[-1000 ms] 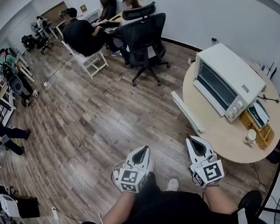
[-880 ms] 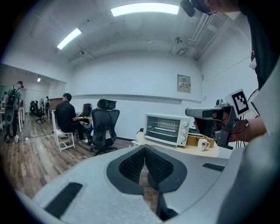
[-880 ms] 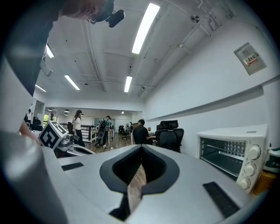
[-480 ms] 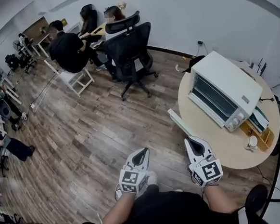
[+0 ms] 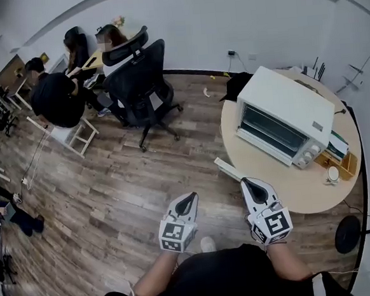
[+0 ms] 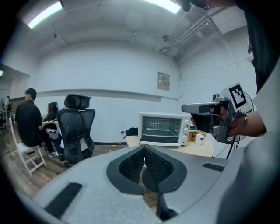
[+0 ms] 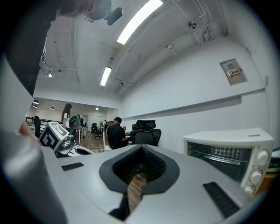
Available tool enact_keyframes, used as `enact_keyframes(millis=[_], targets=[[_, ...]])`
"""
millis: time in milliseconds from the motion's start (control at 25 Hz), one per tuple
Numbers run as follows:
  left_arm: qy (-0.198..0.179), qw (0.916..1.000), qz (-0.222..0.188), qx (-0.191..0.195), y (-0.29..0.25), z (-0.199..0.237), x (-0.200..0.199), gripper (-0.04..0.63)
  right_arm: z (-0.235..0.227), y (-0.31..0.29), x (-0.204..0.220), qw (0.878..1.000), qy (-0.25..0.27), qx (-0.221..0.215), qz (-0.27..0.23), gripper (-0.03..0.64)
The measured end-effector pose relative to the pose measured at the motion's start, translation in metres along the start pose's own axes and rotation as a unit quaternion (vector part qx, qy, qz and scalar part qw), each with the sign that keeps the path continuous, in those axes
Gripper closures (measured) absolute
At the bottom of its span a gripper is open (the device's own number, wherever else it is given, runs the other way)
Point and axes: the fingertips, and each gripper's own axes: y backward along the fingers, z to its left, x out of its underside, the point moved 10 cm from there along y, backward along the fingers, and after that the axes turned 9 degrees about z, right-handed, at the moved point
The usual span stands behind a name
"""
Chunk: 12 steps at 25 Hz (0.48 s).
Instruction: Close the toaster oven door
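Note:
The white toaster oven point(image 5: 285, 120) stands on a round wooden table point(image 5: 290, 187) at the right of the head view. Its glass door point(image 5: 270, 131) appears upright against the front, with a rack visible behind the glass point(image 6: 162, 129) and a bar handle point(image 7: 227, 158). Both grippers hover over the floor short of the table, held by the person. My left gripper point(image 5: 188, 201) point(image 6: 144, 148) is shut and empty. My right gripper point(image 5: 248, 187) point(image 7: 141, 148) has its tips meeting in a point, empty, close to the table's near edge. Neither touches the oven.
A long white bar point(image 5: 228, 169) lies by the table's left edge. A wicker tray point(image 5: 342, 163) and a white cup point(image 5: 332, 174) sit right of the oven. A black office chair point(image 5: 138, 77), seated people point(image 5: 56, 97) and a white chair point(image 5: 76, 137) are far left.
The head view has swung round: the table and oven have slid toward the middle, the seated people to the left. Both grippers moved sideways together, still shut and empty.

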Motion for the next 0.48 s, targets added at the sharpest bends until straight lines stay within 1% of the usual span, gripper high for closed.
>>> enact_keyframes(millis=[200,360,480], targets=[[-0.033,0.9986,0.006,0.041,-0.025,0.018,-0.004,0.588,-0.004,-0.009,0.005,0.999,-0.003,0.042,0.016,0.620],[-0.036,0.9974,0.014,0.062,-0.045,0.027,-0.006,0.588,-0.012,-0.014,0.008,0.998,-0.013,0.064,0.025,0.620],[-0.042,0.9964,0.019,0.072,-0.063,0.029,-0.011,0.588,-0.023,-0.019,0.012,0.997,-0.023,0.072,0.031,0.620]])
